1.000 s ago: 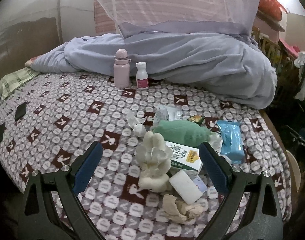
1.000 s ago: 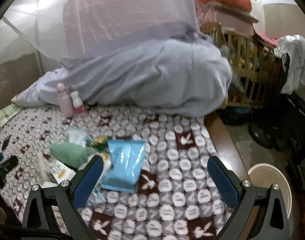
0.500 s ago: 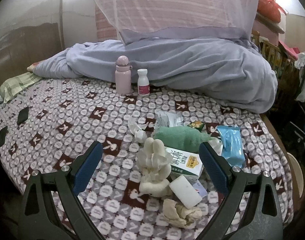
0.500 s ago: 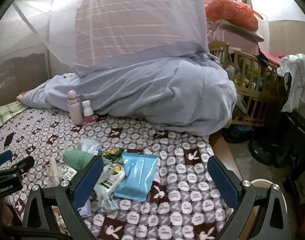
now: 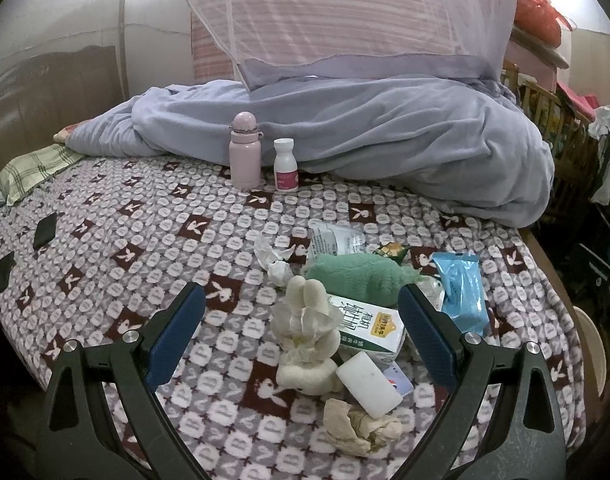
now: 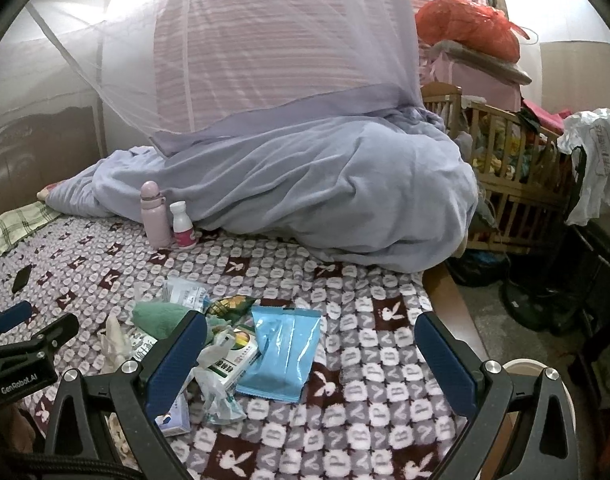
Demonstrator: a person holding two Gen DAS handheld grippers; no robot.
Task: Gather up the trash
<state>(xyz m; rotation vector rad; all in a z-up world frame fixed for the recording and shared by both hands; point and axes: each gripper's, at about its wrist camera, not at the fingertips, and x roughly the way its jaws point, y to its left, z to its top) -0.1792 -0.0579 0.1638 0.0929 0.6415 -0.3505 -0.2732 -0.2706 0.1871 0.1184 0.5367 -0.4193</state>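
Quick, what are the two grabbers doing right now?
Left gripper: open, holding nothing.
Right gripper: open, holding nothing.

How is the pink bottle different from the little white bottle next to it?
The pink bottle is taller and wider; the white bottle is short and slim. The pink bottle is one pale pink all over with a round dome lid; the white bottle has a flat white cap and a dark pink label. Both stand upright, side by side, in front of the blanket.

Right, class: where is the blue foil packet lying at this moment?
The blue foil packet lies flat on the patterned bedspread, at the right edge of the litter pile beside the green-and-white medicine box; in the left wrist view it is right of the green cloth.
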